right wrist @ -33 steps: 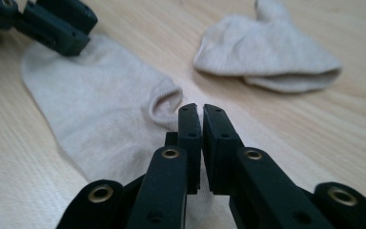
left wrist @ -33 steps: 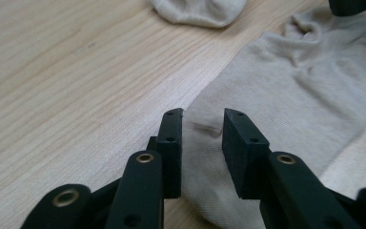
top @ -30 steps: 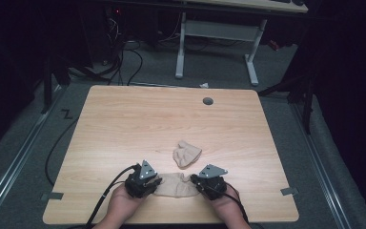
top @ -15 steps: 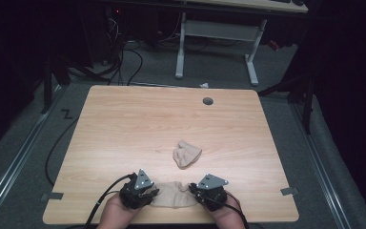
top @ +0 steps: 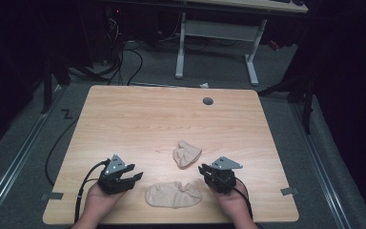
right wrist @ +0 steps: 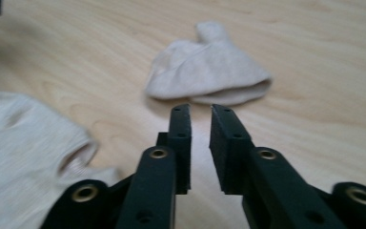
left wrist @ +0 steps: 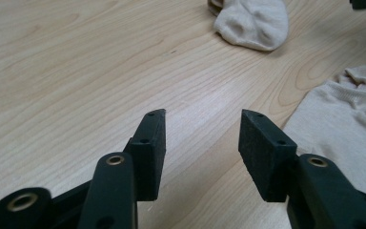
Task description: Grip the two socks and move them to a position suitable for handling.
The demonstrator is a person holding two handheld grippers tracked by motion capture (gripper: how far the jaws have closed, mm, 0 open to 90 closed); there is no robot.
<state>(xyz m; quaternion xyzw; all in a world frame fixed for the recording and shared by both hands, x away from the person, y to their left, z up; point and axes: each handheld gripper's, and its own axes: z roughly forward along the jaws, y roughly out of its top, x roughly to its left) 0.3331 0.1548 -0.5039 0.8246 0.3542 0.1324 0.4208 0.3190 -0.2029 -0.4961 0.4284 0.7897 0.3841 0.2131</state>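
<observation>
Item one: the flat sock (top: 173,194), beige, lay spread on the pale wooden worktop (top: 138,124) near its front edge, between your two hands. Nothing gripped it.

Item two: the bunched sock (top: 186,153), same beige, sat crumpled into a small heap a little farther from you, apart from the flat one.

Item three: your left claw (top: 134,176) hung just to the left of the flat sock, tips turned toward it but clear of the cloth. In the left gripper view its jaws stood wide apart, having just been opening, with bare wood between the pads (left wrist: 152,143); the flat sock (left wrist: 343,138) lay off to the right and the bunched sock (left wrist: 252,21) farther ahead.

Item four: your right claw (top: 205,170) hung just right of the flat sock's cuff end. In the right gripper view its jaws showed a narrow gap, having just been opening a little, with nothing held between them. The bunched sock (right wrist: 207,67) lay straight ahead of the tips, the flat sock (right wrist: 24,152) at lower left.
</observation>
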